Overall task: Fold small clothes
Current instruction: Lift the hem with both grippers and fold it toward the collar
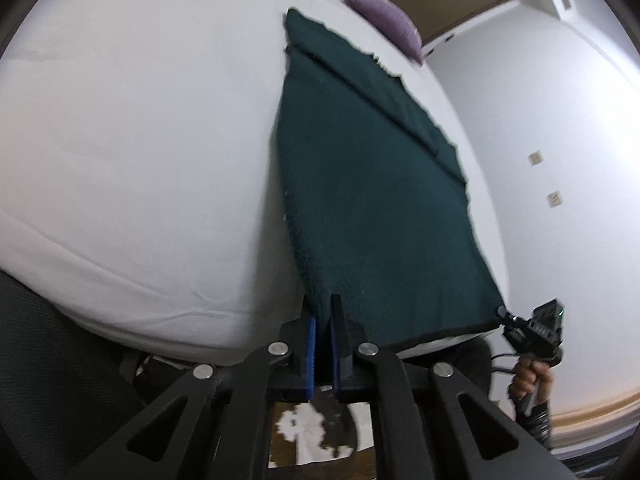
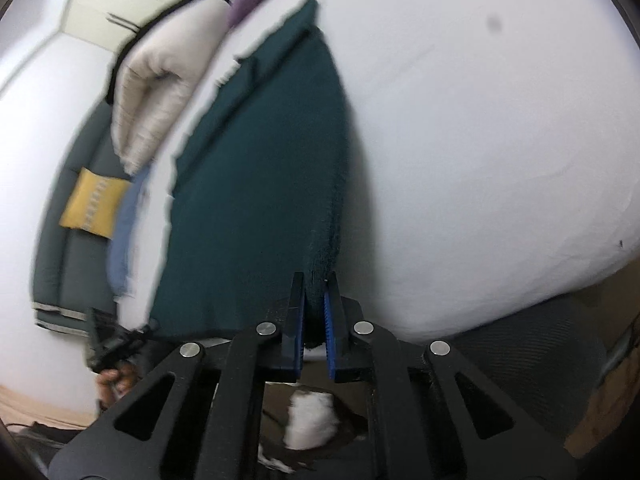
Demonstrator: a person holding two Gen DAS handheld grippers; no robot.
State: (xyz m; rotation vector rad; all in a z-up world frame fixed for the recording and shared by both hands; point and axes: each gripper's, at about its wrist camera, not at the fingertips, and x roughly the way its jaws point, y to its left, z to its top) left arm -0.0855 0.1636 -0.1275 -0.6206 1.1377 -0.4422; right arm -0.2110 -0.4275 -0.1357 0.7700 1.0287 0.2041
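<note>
White bedding covers the mattress that fills both wrist views, and on it lies the dark green knitted cloth, spread flat and long, with its near hem at the mattress edge and its far end already turned over in 1 narrow fold. I judge this cloth to be soft and light, with a fuzzy, rather thick weave, so it should not slip from the pads but it will sag and stretch if only 1 corner is lifted; the 2 near corners look to me like the best places to take it, so that the hem stays straight during a fold toward the far end. The left gripper has its jaws closed on the near left corner, and the cloth edge sits between the blue pads. The right gripper is closed on the near right corner, where a bunch of green fabric is pressed between its fingers; this view is blurred. In the left view the other gripper also shows at the far corner of the hem, with a hand below it. Farther out there are a purple cushion, a folded beige duvet, and a yellow cushion on a grey sofa.
</note>
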